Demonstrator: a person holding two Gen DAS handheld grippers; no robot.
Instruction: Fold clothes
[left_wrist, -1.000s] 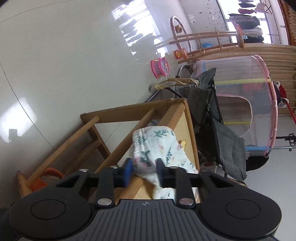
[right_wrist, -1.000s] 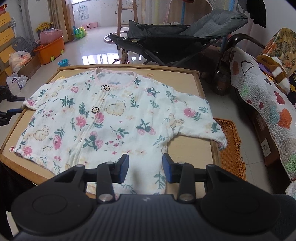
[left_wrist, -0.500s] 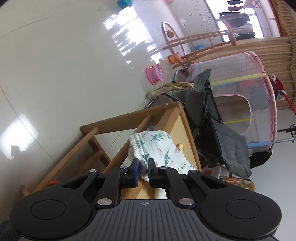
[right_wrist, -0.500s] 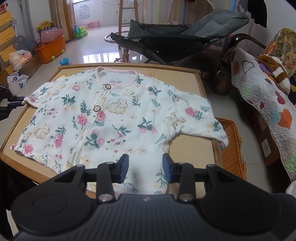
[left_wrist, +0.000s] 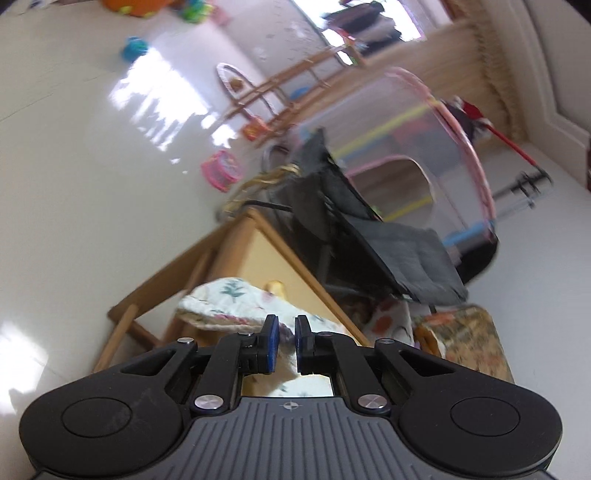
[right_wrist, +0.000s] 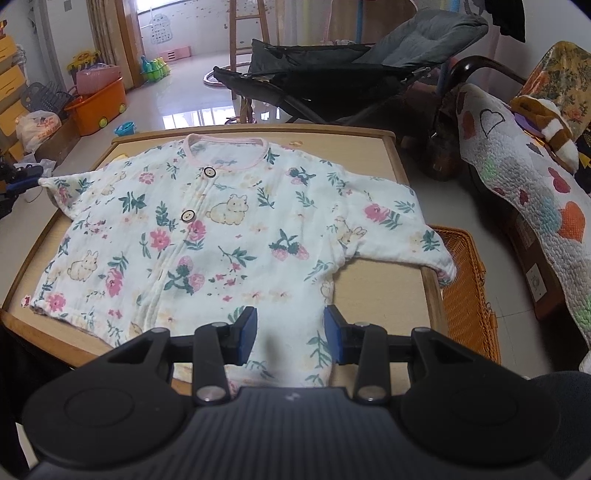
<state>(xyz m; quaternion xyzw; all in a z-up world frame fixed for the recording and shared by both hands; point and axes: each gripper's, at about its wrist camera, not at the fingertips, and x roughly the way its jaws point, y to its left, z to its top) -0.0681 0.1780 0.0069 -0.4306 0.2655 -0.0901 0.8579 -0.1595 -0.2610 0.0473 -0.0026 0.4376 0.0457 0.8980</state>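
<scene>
A white floral baby shirt (right_wrist: 221, 229) lies spread, front up, on a low wooden table (right_wrist: 373, 288). My right gripper (right_wrist: 290, 332) hangs open just above the shirt's bottom hem at the table's near edge; its pads stand apart, with cloth below them. At the far left edge of that view my left gripper (right_wrist: 22, 175) meets the tip of the shirt's left sleeve. In the left wrist view, my left gripper (left_wrist: 284, 347) is shut on the sleeve (left_wrist: 229, 302), which is raised off the table corner (left_wrist: 258, 236).
A dark stroller (right_wrist: 332, 74) stands right behind the table. An orange wicker basket (right_wrist: 465, 288) sits on the floor against the table's right side, beside a quilt-covered chair (right_wrist: 517, 184). An orange tub (right_wrist: 99, 107) and toys stand at the far left. A mesh play tent (left_wrist: 424, 147) stands behind the stroller.
My left gripper closed on the sleeve end, then rose and rolled, lifting the sleeve off the table corner. The right gripper has stayed where it was, still open.
</scene>
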